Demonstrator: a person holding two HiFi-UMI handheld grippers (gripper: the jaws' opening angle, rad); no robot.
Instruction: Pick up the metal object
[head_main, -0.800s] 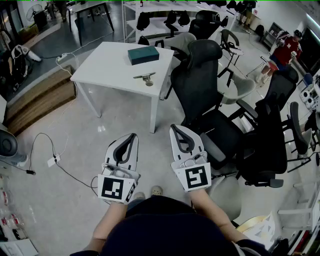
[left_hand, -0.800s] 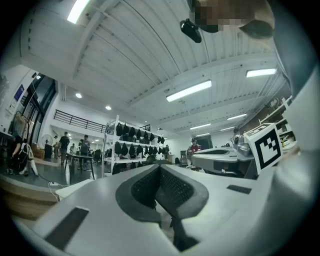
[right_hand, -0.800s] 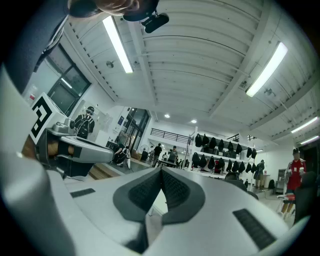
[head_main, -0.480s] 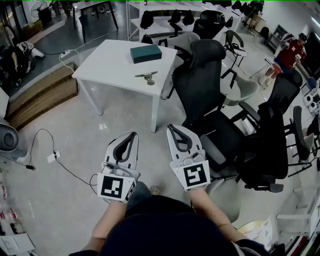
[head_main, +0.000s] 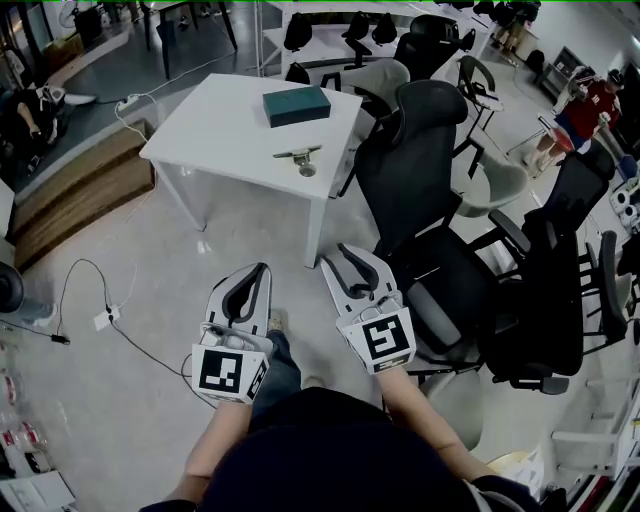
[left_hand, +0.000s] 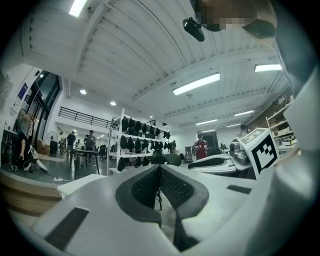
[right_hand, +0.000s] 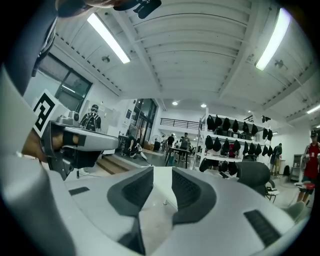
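The metal object (head_main: 300, 157) is a small grey piece with a round foot, lying near the front edge of the white table (head_main: 215, 130) in the head view. A dark teal box (head_main: 296, 104) rests behind it on the same table. Both grippers hang low over the floor, well short of the table. My left gripper (head_main: 262, 270) has its tips together and holds nothing (left_hand: 160, 170). My right gripper (head_main: 338, 256) stands open with a bare gap between its pads (right_hand: 162, 172), through which the white table shows.
Black office chairs (head_main: 420, 190) crowd the table's right side and the floor beside my right gripper. A cable and plug (head_main: 105, 320) trail across the floor at left. Wooden steps (head_main: 70, 205) lie at far left. A person in red (head_main: 592, 105) stands far right.
The table and chairs have drawn nearer in the head view. My right gripper has shifted a little left. A shoe now shows beside my left gripper.
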